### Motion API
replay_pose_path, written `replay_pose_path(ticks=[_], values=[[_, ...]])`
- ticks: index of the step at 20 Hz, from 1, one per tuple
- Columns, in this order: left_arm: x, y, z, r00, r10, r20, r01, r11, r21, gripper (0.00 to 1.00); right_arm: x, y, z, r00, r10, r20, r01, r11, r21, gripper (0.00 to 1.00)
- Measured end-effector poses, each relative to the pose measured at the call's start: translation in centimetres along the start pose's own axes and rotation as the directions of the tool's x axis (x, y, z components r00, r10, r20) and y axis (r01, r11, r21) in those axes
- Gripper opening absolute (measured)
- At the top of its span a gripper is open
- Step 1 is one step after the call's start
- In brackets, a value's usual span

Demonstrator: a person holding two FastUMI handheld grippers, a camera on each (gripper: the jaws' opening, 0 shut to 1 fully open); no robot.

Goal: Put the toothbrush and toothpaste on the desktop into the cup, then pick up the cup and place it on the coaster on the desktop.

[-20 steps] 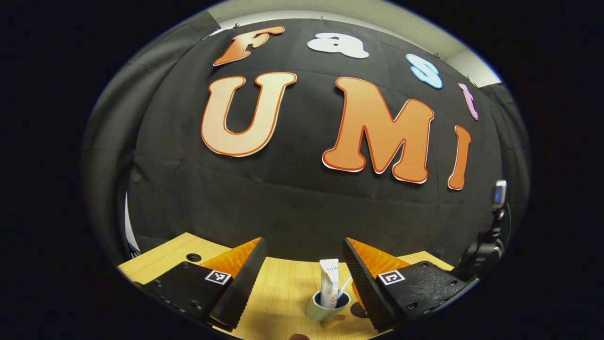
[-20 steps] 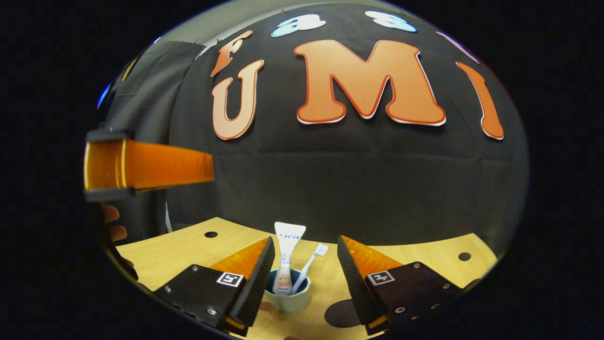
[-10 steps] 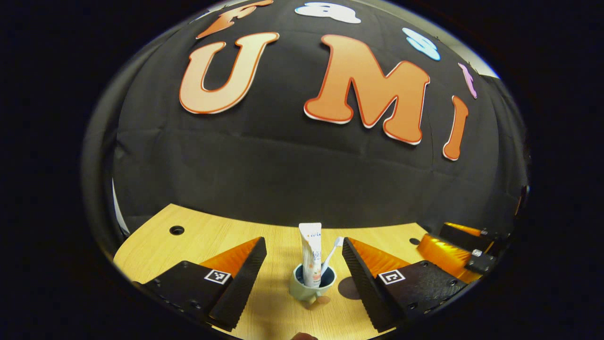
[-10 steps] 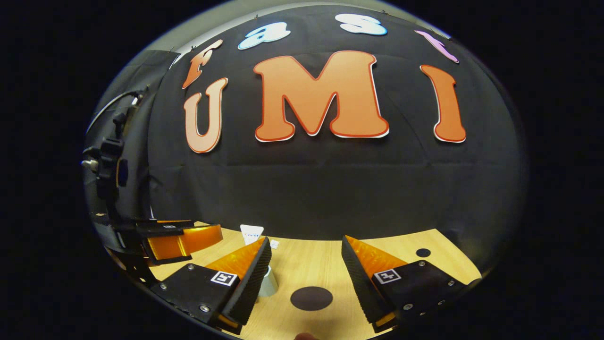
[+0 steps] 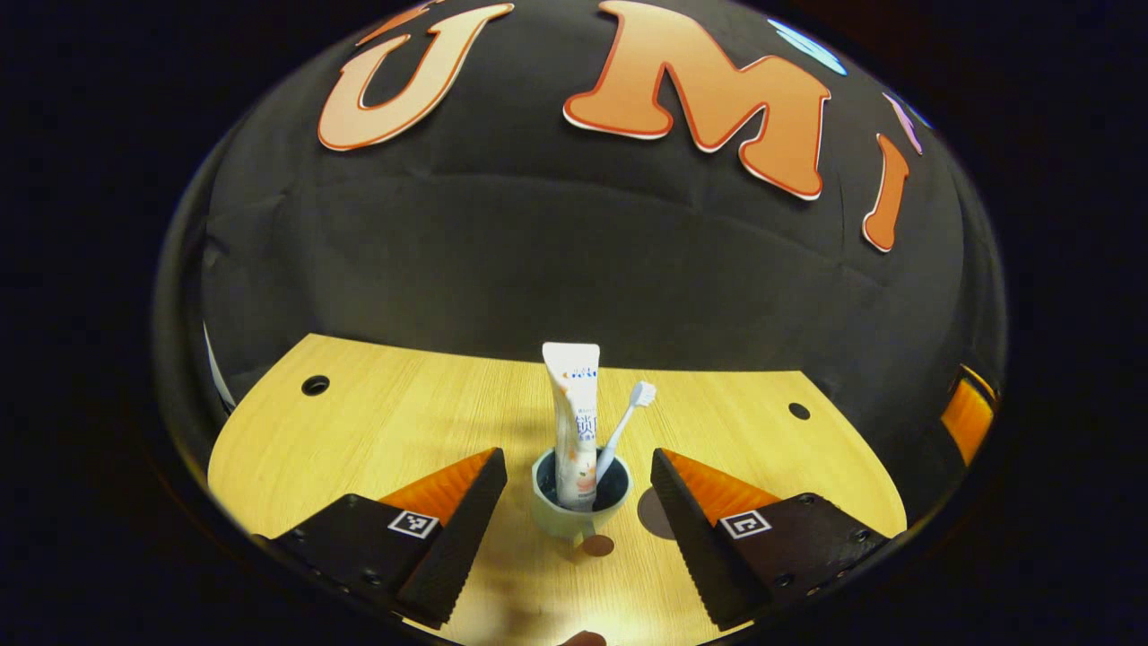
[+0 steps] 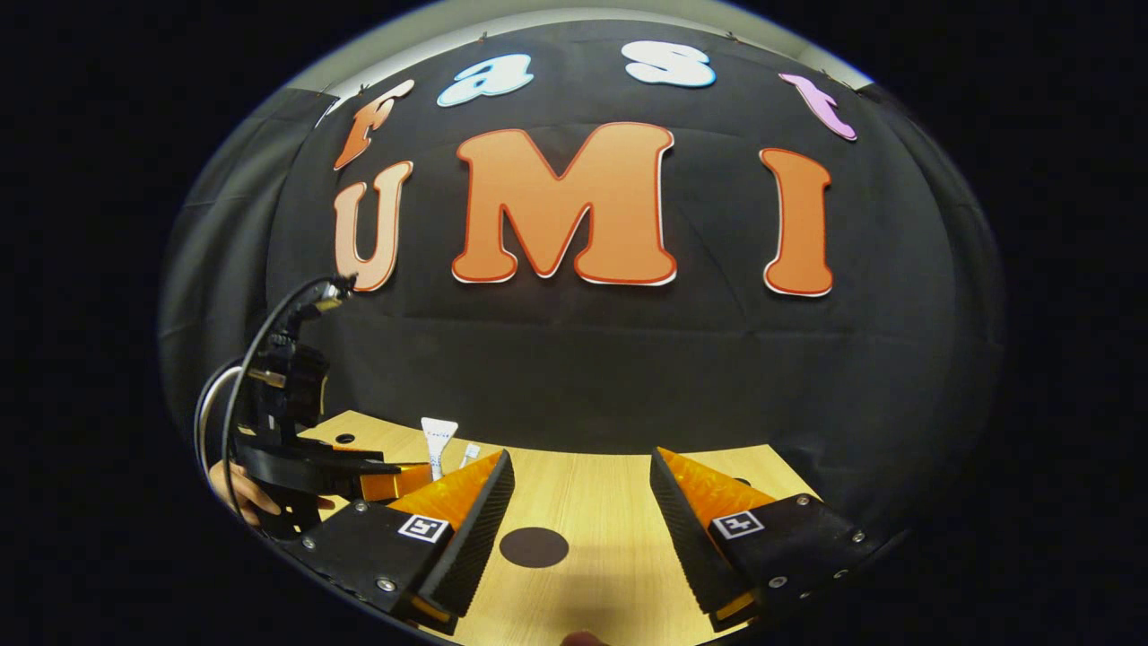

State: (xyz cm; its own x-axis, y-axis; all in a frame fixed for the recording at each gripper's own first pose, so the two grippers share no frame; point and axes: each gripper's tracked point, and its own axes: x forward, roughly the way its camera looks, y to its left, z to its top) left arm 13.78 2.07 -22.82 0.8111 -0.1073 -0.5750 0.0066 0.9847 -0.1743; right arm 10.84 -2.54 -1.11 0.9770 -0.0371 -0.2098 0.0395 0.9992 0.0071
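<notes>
- In the left gripper view the cup (image 5: 578, 507) stands upright on the tabletop (image 5: 404, 422), between the left gripper (image 5: 578, 502)'s jaws, which are wide apart and not touching it.
- The toothpaste (image 5: 574, 413) and toothbrush (image 5: 625, 422) stand in the cup.
- The coaster (image 5: 653, 513) lies just right of the cup.
- In the right gripper view the right gripper (image 6: 581, 529) has its jaws apart above the coaster (image 6: 534, 546).

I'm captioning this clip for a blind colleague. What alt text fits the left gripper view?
A pale green cup stands on the light wooden desktop between the open left tongs, holding a white toothpaste tube and a white toothbrush. A dark round coaster lies just right of the cup.
</notes>
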Motion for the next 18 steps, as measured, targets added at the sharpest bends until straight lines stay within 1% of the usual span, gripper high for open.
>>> replay_pose_path(ticks=[2,3,5,7,9,11,12,13,15,16,17,18], values=[[0.3,-0.4,-2.8,0.996,-0.016,-0.083,0.011,0.998,-0.058,0.96,-1.0,-1.2,-0.4,1.000,0.002,-0.006,-0.002,1.000,0.014,0.92],[0.6,-0.1,-4.2,0.992,-0.004,-0.128,-0.003,0.998,-0.058,0.96,-1.5,-1.9,-0.6,1.000,0.004,-0.006,-0.003,1.000,0.021,0.92],[1.1,0.8,-5.7,0.982,0.036,-0.185,-0.043,0.998,-0.036,0.97,-2.3,-3.2,-1.3,1.000,0.005,-0.014,-0.005,0.999,0.033,0.92],[0.5,0.7,-6.2,0.973,0.055,-0.225,-0.058,0.998,-0.008,0.95,-3.3,-4.5,-1.8,1.000,0.010,-0.024,-0.009,0.999,0.033,0.92],[0.4,0.9,-6.4,0.963,0.081,-0.257,-0.073,0.996,0.041,0.95,-4.2,-5.5,-2.1,1.000,0.015,-0.025,-0.015,1.000,0.027,0.92],[0.8,0.8,-6.8,0.947,0.111,-0.301,-0.093,0.993,0.074,0.95,-5.2,-6.3,-2.4,0.999,0.027,-0.027,-0.026,0.999,0.030,0.91],[0.9,0.5,-7.1,0.938,0.118,-0.326,-0.094,0.992,0.088,0.91,-5.7,-6.5,-2.7,0.999,0.036,-0.029,-0.035,0.999,0.034,0.92],[0.8,0.8,-7.4,0.927,0.140,-0.348,-0.113,0.989,0.097,0.89,-6.1,-6.7,-3.2,0.998,0.043,-0.037,-0.042,0.998,0.037,0.92],[0.5,0.4,-7.9,0.903,0.153,-0.401,-0.121,0.987,0.106,0.87,-7.2,-7.2,-4.0,0.997,0.053,-0.053,-0.051,0.998,0.037,0.91],[0.5,0.0,-8.1,0.891,0.157,-0.425,-0.122,0.987,0.108,0.78,-7.5,-7.2,-4.3,0.997,0.058,-0.054,-0.057,0.998,0.033,0.91],[0.7,-0.1,-8.3,0.882,0.166,-0.441,-0.129,0.985,0.111,0.73,-8.0,-7.4,-4.5,0.997,0.061,-0.055,-0.060,0.998,0.029,0.92],[1.0,-0.2,-8.5,0.872,0.174,-0.457,-0.136,0.984,0.115,0.65,-8.3,-7.5,-4.7,0.996,0.064,-0.058,-0.063,0.998,0.029,0.92]])
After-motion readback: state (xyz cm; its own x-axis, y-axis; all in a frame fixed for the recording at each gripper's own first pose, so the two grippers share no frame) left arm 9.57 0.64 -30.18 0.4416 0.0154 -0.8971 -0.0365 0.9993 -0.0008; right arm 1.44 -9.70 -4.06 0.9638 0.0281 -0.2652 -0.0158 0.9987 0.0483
